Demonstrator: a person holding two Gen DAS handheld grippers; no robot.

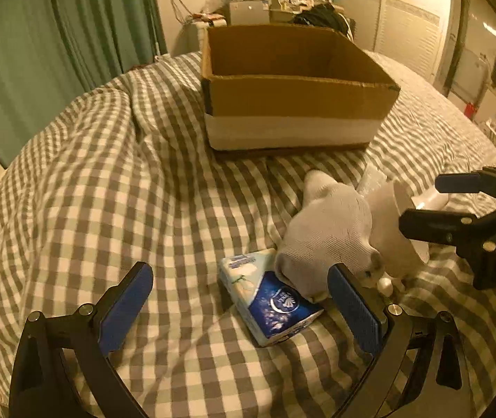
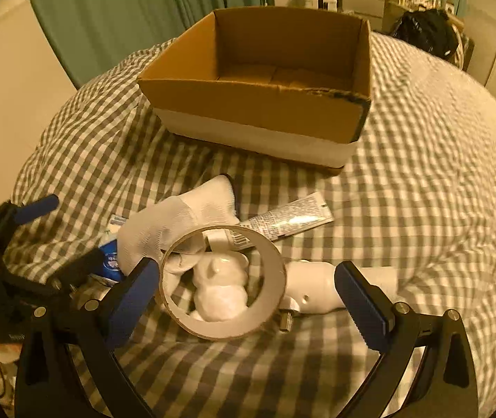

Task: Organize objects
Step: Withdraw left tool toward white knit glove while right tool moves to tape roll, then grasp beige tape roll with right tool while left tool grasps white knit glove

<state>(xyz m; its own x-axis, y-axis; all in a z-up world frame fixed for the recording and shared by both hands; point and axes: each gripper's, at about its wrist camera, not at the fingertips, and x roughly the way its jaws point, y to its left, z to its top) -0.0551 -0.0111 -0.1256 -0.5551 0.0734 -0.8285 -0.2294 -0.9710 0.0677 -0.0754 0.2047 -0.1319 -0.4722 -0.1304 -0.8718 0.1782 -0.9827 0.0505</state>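
An open cardboard box (image 1: 296,104) stands on the checked bed cover, and it shows empty in the right wrist view (image 2: 269,104). A blue and white tissue pack (image 1: 269,299) lies between the fingers of my open left gripper (image 1: 244,299), with a white sock (image 1: 328,230) resting on its far corner. My right gripper (image 2: 248,289) is open around a roll of tape (image 2: 223,282) standing on edge, a small white figurine (image 2: 220,285) seen through it. A toothpaste tube (image 2: 289,223) and a white plug-in device (image 2: 314,289) lie beside it. The sock (image 2: 178,223) lies to the left.
The checked duvet (image 1: 108,181) covers the whole bed and bulges at the left. A green curtain (image 1: 56,35) hangs behind at the left. A cluttered desk (image 1: 265,3) stands behind the box. White louvred doors (image 1: 411,35) are at the right.
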